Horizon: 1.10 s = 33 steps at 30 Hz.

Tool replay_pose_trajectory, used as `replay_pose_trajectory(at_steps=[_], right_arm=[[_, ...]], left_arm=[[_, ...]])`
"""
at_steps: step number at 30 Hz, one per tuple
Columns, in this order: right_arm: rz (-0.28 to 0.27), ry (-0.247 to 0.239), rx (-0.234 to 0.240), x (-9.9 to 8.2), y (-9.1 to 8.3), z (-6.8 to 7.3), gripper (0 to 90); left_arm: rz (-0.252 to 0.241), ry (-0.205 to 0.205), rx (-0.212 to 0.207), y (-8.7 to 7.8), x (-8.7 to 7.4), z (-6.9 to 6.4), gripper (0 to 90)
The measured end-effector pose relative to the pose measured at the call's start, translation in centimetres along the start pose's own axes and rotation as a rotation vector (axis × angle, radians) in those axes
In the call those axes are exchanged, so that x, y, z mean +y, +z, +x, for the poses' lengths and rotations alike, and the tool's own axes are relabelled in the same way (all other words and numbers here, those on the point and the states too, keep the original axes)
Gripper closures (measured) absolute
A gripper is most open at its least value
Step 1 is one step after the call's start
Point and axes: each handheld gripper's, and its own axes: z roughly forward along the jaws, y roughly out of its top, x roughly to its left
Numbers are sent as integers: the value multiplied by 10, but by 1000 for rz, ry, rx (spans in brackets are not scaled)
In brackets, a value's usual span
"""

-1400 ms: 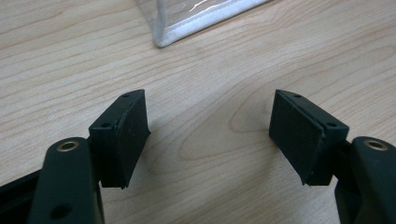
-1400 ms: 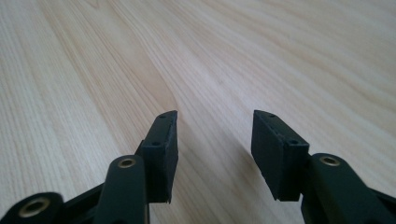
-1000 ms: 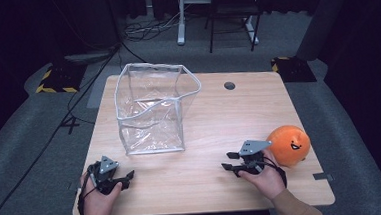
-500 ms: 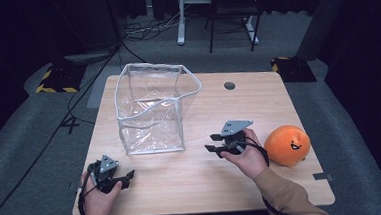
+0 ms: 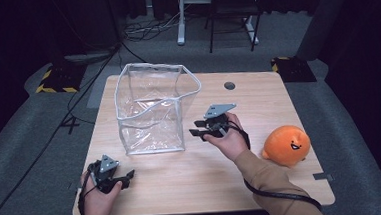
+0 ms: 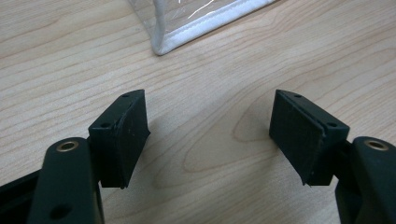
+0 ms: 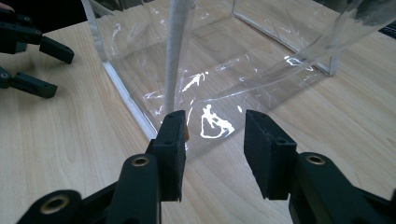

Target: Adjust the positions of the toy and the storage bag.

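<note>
Orange plush well right on my worktop, clear bag just ahead, right tool half open, closing, empty, left tool wide open, empty.

The left gripper rests low in the left hand, jaws wide apart. The right gripper is held up, its empty jaws just closing partway.

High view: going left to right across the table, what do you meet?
Left hand-held gripper at the near left corner → clear plastic bag standing open → right hand-held gripper, just right of the bag, nothing between its jaws → orange plush toy near the right edge of the table.
</note>
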Motion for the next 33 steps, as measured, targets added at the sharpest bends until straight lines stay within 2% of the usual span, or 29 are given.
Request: replay_pose_trajectory(at_steps=[6, 9, 15, 17, 19, 21, 23, 24, 28, 31, 32, 33], right_arm=[[-3, 4, 8, 5, 12, -2, 606], [3, 8, -13, 6, 17, -2, 593], [-13, 24, 17, 8, 30, 0, 590], [-8, 25, 9, 9, 34, 0, 602], [3, 2, 27, 11, 34, 0, 640], [17, -21, 10, 10, 31, 3, 644], [14, -21, 3, 8, 27, 4, 649], [-6, -6, 8, 6, 20, 6, 650], [-23, -7, 36, 6, 18, 11, 642], [-16, -15, 47, 9, 23, 15, 673], [1, -17, 57, 10, 29, 15, 783], [9, -23, 65, 10, 30, 15, 837]], left_arm=[[0, 0, 0, 0, 0, 0, 285], [0, 0, 0, 0, 0, 0, 285], [1, -1, 1, 0, 0, 0, 285], [1, -4, 4, 0, 0, -1, 285], [-2, -11, 8, 0, 0, -2, 287], [-2, -12, 8, 0, -1, -2, 288], [-2, -12, 7, 0, -1, -2, 288], [-1, -11, 6, -1, -1, -2, 288], [-2, -15, 10, 0, 0, -2, 288], [-2, -18, 12, 0, 0, -2, 291], [-5, -22, 13, 0, 0, -3, 293], [-5, -24, 15, 0, 0, -3, 295]])
